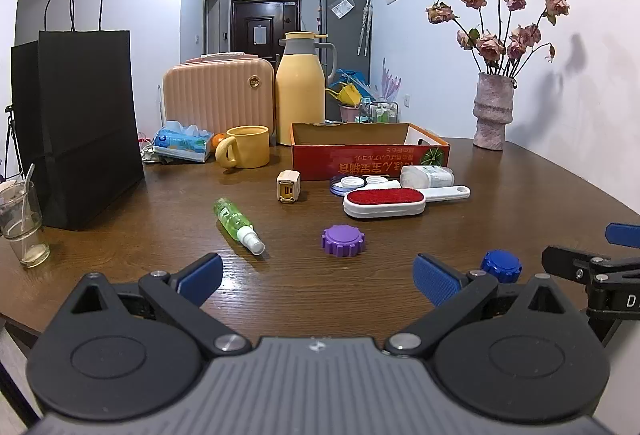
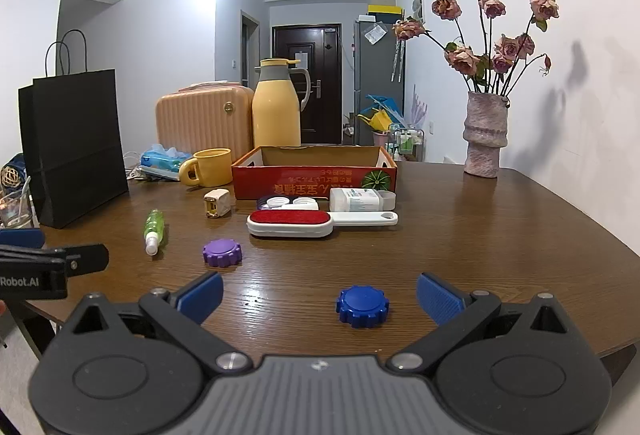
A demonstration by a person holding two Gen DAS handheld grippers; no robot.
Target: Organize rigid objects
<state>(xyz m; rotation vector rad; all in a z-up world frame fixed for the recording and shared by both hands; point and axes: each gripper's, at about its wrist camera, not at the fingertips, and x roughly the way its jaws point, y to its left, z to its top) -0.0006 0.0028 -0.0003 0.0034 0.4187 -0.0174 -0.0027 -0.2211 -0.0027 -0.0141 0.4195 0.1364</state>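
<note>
A red open cardboard box (image 1: 370, 157) (image 2: 314, 179) stands mid-table. In front of it lie a red-and-white lint brush (image 1: 384, 202) (image 2: 290, 224), a white bottle (image 1: 428, 177) (image 2: 354, 200), a lens case (image 1: 352, 182) (image 2: 286, 202), a charger plug (image 1: 288, 187) (image 2: 217, 204), a green spray bottle (image 1: 236, 225) (image 2: 153, 231), a purple cap (image 1: 342, 240) (image 2: 221, 252) and a blue cap (image 1: 501, 265) (image 2: 362, 306). My left gripper (image 1: 316, 277) is open and empty, near the table's front edge. My right gripper (image 2: 320, 293) is open, empty, with the blue cap between its fingers' line.
A black paper bag (image 1: 80, 123) (image 2: 76, 151) stands at left, with a glass (image 1: 22, 227) beside it. A yellow mug (image 1: 244, 146), tissue pack (image 1: 182, 143), pink case (image 1: 218, 91) and yellow thermos (image 1: 301, 91) stand behind. A vase of dried roses (image 1: 492, 111) (image 2: 485, 135) is at right.
</note>
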